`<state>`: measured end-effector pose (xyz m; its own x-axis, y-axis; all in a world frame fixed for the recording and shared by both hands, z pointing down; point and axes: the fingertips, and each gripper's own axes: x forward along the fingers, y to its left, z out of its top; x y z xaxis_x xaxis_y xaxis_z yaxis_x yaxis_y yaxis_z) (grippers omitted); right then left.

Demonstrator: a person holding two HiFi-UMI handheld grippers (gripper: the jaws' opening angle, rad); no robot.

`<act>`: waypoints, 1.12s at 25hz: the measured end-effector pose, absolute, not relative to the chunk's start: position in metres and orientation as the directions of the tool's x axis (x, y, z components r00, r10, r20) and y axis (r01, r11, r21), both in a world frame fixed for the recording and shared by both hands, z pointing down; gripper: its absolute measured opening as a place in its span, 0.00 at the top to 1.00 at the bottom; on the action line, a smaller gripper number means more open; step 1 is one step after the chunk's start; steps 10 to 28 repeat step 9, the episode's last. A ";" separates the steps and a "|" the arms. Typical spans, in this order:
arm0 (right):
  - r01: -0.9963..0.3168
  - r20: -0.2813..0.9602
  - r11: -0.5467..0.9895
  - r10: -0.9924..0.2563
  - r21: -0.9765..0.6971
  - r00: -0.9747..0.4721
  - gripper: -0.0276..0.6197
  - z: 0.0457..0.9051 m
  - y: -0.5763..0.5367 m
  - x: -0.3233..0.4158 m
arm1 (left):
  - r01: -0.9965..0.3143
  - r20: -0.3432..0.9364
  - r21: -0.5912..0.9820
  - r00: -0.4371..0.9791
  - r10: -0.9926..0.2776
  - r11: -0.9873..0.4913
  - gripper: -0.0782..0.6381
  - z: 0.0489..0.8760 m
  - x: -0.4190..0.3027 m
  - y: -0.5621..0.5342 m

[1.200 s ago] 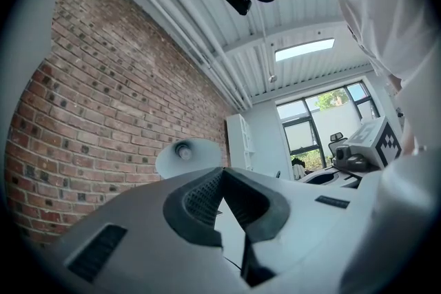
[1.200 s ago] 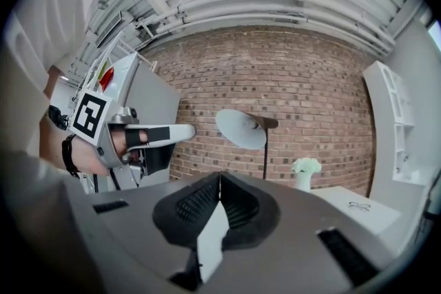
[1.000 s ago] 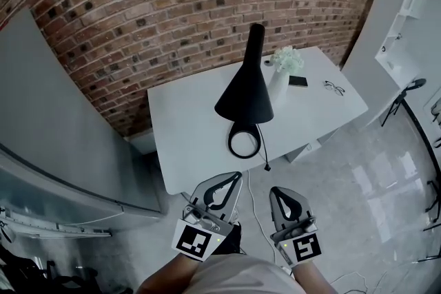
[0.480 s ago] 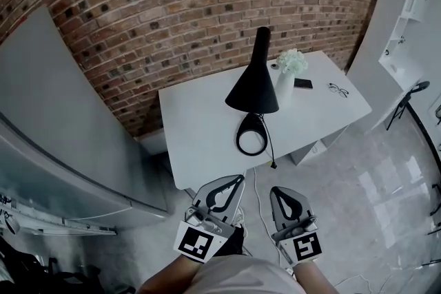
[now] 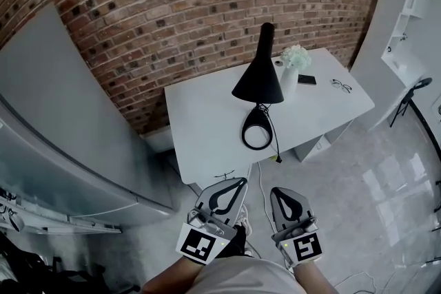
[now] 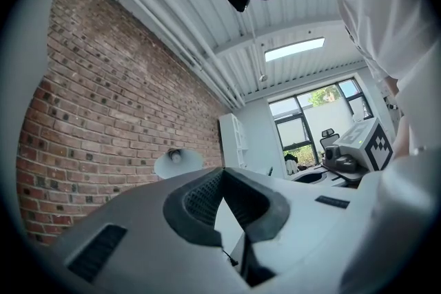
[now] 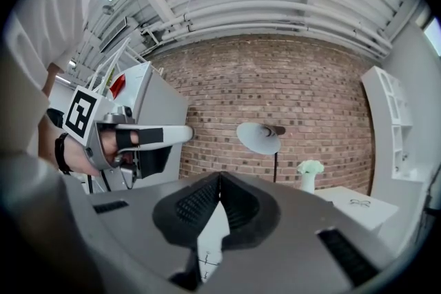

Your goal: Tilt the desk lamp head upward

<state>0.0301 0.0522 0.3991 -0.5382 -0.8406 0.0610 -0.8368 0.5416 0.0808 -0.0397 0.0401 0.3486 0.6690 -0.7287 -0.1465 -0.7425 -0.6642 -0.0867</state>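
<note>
Where the brick wall (image 5: pixel 172 10) backs the white table (image 5: pixel 207 127), the black desk lamp (image 5: pixel 259 76) stands near the table's middle, its cone head angled down over its ring base (image 5: pixel 256 136). The left gripper (image 5: pixel 236 182) and right gripper (image 5: pixel 276 191) hang well short of the table, each with jaws pressed together on nothing. A flower vase (image 5: pixel 290 82) stands just beside the lamp, with glasses (image 5: pixel 340 85) further right.

Looking down, my left gripper (image 5: pixel 236 182) and right gripper (image 5: pixel 276 191) sit side by side near my body, jaws together and empty, well apart from the white counter (image 5: pixel 207 127). On it the black desk lamp (image 5: pixel 258 82) angles its cone head down over its ring base (image 5: pixel 257 137). A flower vase (image 5: pixel 290 79), phone (image 5: pixel 307 80) and glasses (image 5: pixel 337 85) sit to its right.
</note>
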 end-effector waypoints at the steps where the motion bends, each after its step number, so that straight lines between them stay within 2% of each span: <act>1: -0.835 0.068 0.543 -0.840 0.088 -0.538 0.93 0.401 0.055 0.029 | -0.739 -0.142 -0.083 0.673 -0.726 -0.669 0.88 0.350 -0.039 0.042; 9: -0.860 0.066 0.502 -0.865 0.092 -0.498 0.93 0.403 0.073 0.041 | -0.691 -0.143 -0.100 0.722 -0.677 -0.716 0.88 0.352 -0.020 0.061; 28: -0.860 0.066 0.502 -0.865 0.092 -0.498 0.93 0.403 0.073 0.041 | -0.691 -0.143 -0.100 0.722 -0.677 -0.716 0.88 0.352 -0.020 0.061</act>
